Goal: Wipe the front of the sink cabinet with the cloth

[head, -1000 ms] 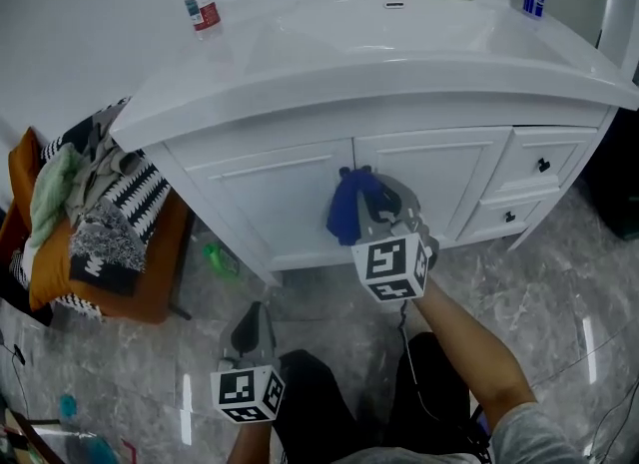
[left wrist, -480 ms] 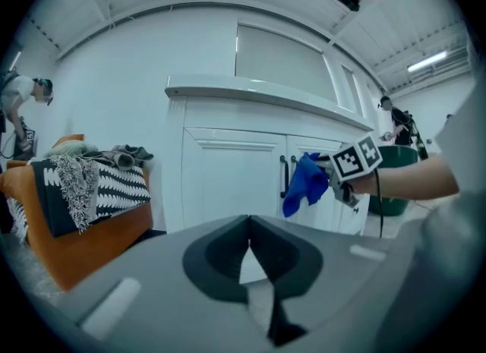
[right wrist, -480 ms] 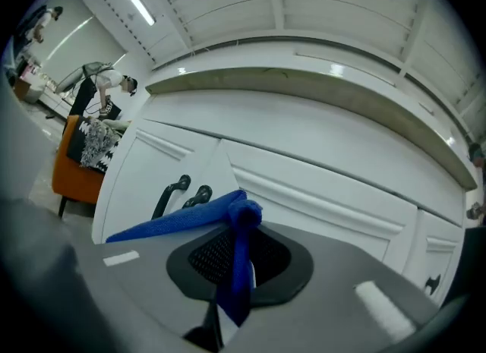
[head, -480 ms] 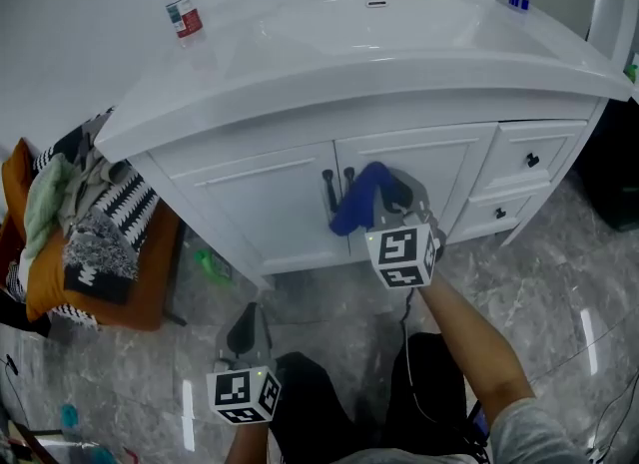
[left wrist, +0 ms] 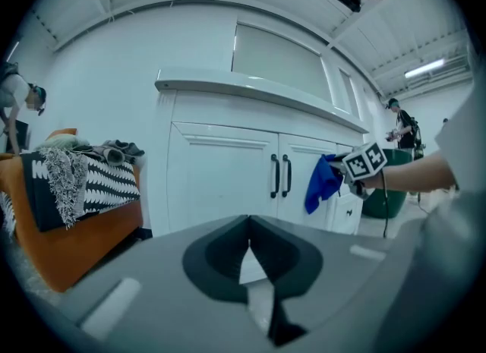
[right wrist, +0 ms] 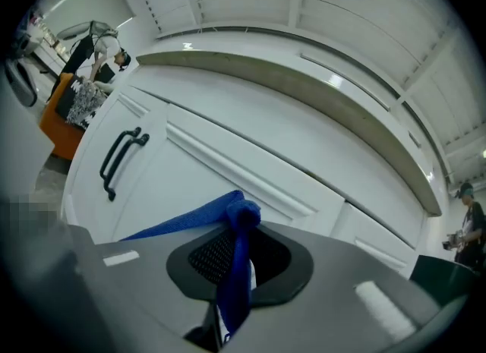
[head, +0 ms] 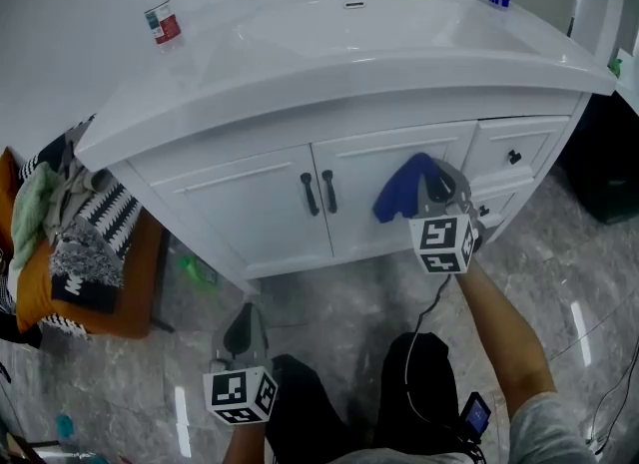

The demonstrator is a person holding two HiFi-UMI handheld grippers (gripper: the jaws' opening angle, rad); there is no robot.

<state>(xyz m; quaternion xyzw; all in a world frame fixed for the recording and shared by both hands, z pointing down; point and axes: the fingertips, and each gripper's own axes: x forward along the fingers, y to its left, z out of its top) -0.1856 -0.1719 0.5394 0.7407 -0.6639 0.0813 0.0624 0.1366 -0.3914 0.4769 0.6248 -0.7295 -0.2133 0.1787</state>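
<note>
The right gripper (head: 429, 188), jaws clamped on a bunched blue cloth (head: 401, 189), holds it up at the right-hand door of the white sink cabinet (head: 255, 203). The left gripper (head: 248, 334) hangs low over the grey marble floor (head: 329, 297), jaws closed together on nothing. An orange chair (head: 110, 297) heaped with clothes stands to the cabinet's left.

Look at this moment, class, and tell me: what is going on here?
A person with a gripper in each hand faces a white sink cabinet. The right gripper is shut on a blue cloth, held up at the right-hand door, to the right of the two dark handles. The left gripper hangs low over the floor, jaws together on nothing.
</note>
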